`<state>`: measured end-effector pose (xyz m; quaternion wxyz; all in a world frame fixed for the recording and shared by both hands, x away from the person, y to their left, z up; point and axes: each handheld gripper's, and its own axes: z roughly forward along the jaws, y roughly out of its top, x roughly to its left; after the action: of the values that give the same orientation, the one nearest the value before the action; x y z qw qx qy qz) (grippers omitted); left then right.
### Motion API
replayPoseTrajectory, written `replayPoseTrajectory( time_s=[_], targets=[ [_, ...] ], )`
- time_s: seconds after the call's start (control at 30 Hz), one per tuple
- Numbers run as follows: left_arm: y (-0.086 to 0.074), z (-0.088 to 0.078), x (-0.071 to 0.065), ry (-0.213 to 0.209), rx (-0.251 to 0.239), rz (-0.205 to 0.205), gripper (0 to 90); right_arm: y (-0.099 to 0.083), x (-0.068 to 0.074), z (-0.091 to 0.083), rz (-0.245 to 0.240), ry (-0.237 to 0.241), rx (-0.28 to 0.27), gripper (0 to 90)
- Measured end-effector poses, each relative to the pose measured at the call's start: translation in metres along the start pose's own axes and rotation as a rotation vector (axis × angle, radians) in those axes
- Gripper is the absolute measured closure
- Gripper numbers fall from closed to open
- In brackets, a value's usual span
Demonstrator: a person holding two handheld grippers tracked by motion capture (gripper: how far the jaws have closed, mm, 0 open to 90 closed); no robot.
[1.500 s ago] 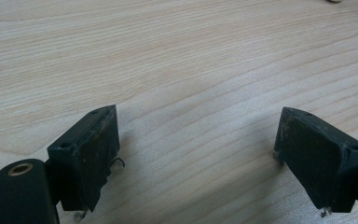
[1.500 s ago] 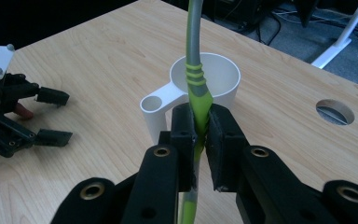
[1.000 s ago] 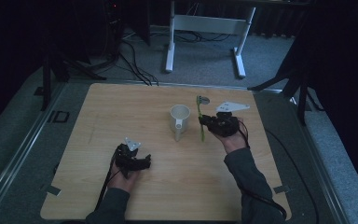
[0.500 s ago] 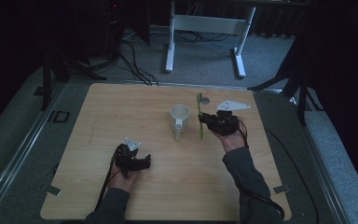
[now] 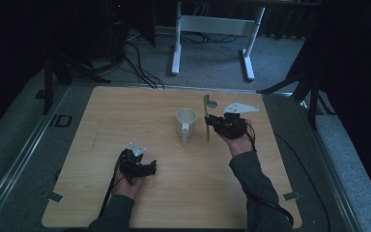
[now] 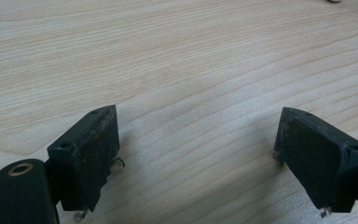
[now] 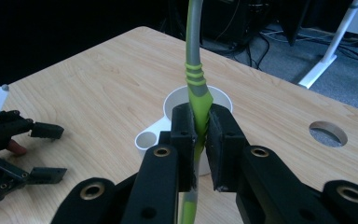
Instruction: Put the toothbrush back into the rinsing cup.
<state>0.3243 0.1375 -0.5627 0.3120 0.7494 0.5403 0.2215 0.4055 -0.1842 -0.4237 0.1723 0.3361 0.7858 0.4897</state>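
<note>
Both right gripper (image 7: 200, 135) jaws tight on green toothbrush (image 7: 196, 88).

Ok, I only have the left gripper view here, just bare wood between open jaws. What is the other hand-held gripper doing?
Observer: The right hand-held gripper is shut on a green and grey toothbrush.
Operator: Anything near it?
Observer: A white cup stands on the table, right beside the toothbrush.
Operator: And where am I relative to that cup?
Observer: Your left hand-held gripper is open, on the near side of the table, well apart from the cup.
</note>
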Motion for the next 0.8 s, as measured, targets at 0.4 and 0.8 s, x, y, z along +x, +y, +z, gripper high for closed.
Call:
replayPoseTrajectory(
  time_s=[0.4, 0.8],
  targets=[
    [0.0000, 0.0000, 0.0000, -0.001, -0.001, -0.001, 14.3, 0.0040, 0.0011, 0.0023, 0.012, -0.003, -0.021, 81.5],
    [0.0000, 0.0000, 0.0001, -0.001, 0.000, 0.000, 14.3, 0.0084, 0.0028, 0.0048, 0.018, -0.002, -0.032, 81.5]
  ],
)
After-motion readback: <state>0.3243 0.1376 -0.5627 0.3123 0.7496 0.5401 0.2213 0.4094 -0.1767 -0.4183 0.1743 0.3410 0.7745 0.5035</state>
